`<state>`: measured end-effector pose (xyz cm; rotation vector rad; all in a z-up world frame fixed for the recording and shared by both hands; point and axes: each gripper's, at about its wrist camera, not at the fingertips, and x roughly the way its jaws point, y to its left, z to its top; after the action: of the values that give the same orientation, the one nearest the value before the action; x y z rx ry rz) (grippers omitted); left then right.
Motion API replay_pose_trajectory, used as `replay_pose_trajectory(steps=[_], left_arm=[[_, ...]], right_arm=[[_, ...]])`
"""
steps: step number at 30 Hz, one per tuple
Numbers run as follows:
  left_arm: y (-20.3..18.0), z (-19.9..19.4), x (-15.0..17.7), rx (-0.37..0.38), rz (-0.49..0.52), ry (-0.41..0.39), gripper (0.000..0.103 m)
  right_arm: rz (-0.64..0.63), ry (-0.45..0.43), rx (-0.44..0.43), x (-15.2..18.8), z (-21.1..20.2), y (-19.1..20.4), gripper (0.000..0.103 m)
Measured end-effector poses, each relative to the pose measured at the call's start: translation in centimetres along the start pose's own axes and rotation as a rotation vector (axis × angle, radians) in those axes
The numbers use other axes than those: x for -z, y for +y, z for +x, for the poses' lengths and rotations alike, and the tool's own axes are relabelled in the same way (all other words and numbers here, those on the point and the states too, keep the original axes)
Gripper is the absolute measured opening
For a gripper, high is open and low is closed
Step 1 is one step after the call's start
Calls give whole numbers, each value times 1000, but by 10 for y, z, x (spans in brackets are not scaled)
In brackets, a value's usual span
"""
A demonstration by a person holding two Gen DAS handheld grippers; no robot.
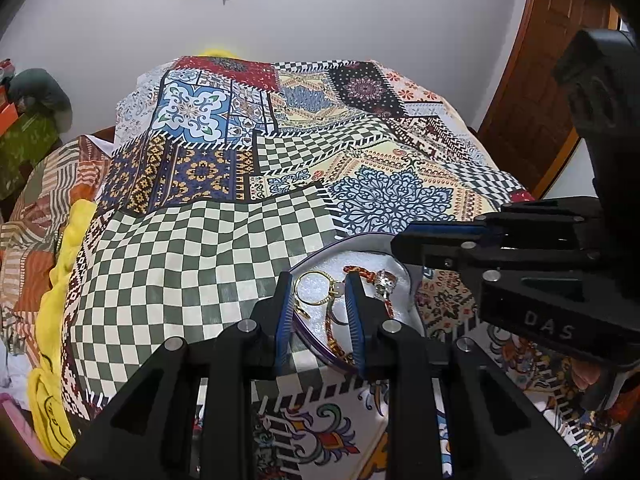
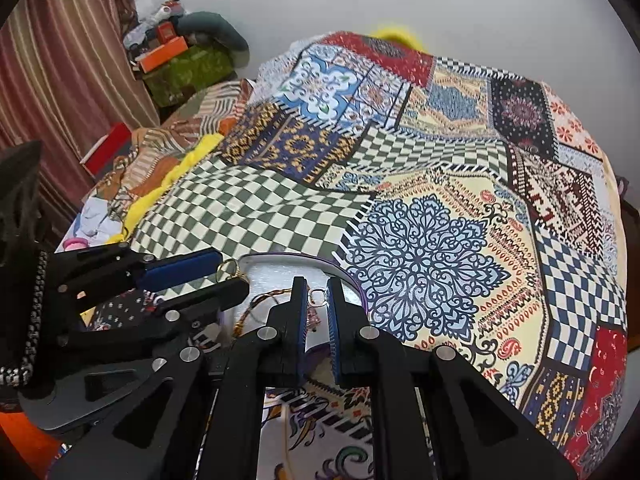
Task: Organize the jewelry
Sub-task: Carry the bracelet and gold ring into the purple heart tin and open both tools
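Observation:
A clear zip bag [image 1: 360, 250] with a purple edge lies on the patchwork bedspread [image 1: 208, 256]. In the left wrist view a red-orange braided cord [image 1: 360, 273] rests on it. My left gripper [image 1: 319, 278] hovers over the bag, its blue-padded fingers closed on a gold hoop earring [image 1: 315, 273] that spans the gap between them. From the right comes my right gripper [image 1: 398, 244], with a small silvery-pink ornament [image 1: 385, 280] dangling under its tip. In the right wrist view that gripper [image 2: 316, 282] is shut on the ornament's little gold loop [image 2: 317, 291], just over the bag [image 2: 280, 272].
The bedspread [image 2: 420, 240] covers the whole bed. Yellow cloth [image 1: 68, 248] and striped bedding lie along its left side. A wooden door [image 1: 540, 80] stands at the right, a striped curtain [image 2: 60, 60] at the left. Boxes and clutter [image 2: 180, 52] are piled in the far corner.

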<state>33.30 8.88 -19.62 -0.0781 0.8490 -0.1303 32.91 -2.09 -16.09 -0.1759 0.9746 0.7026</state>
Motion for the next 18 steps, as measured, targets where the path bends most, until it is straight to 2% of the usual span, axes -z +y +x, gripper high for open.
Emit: replay_pose_trajectory(steps=[8,18], left_arm=[[7,11,0,6,-10,23,25],[7,12,1,22,-11,21,25]], right_arm=[[1,37,-15,-1,12,-3,9],[-21,38,-6,1,15,0,9]])
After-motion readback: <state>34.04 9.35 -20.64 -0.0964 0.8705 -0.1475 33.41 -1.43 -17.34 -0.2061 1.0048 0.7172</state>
